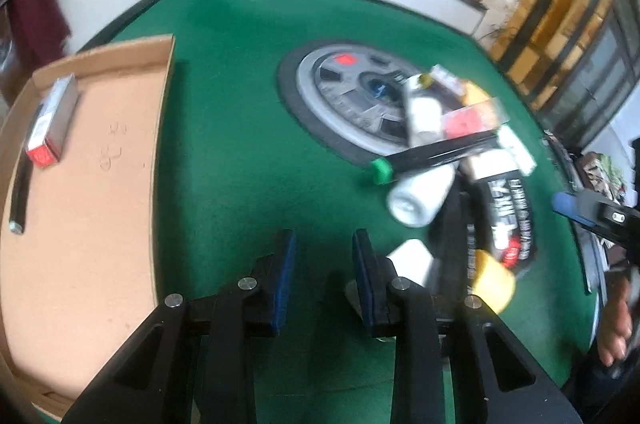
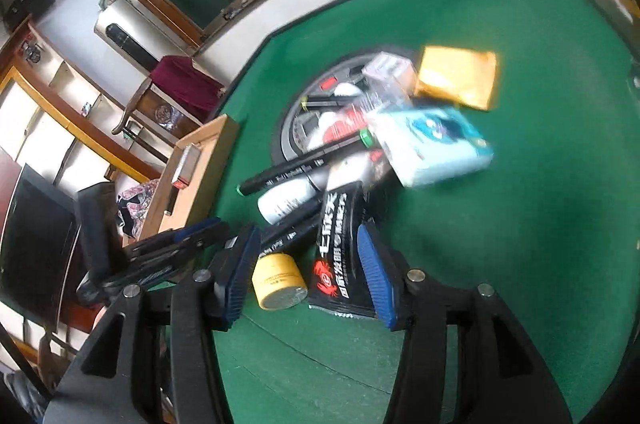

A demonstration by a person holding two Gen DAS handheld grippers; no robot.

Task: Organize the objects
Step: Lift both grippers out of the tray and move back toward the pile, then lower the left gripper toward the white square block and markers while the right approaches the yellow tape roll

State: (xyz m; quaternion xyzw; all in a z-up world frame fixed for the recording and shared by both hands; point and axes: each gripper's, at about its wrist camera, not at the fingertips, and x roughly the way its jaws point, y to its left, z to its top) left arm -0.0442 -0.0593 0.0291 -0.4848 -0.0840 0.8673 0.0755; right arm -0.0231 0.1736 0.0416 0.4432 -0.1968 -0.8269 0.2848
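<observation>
Right wrist: fingers (image 2: 316, 272) spread w/ yellow jar (image 2: 278, 280) & black packet (image 2: 340, 256) between, untouched.

The black packet (image 2: 340, 248) carries large white Chinese characters running along its length, too blurred to read surely, above a red crab emblem. Faint marks like "35" are pressed into the cardboard tray (image 1: 116, 132). Other labels are too blurred to read.

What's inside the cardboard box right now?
Inside the cardboard box lie a small grey packet with a red end and a dark pen-like stick. Its near corner is hidden by the left gripper.
</observation>
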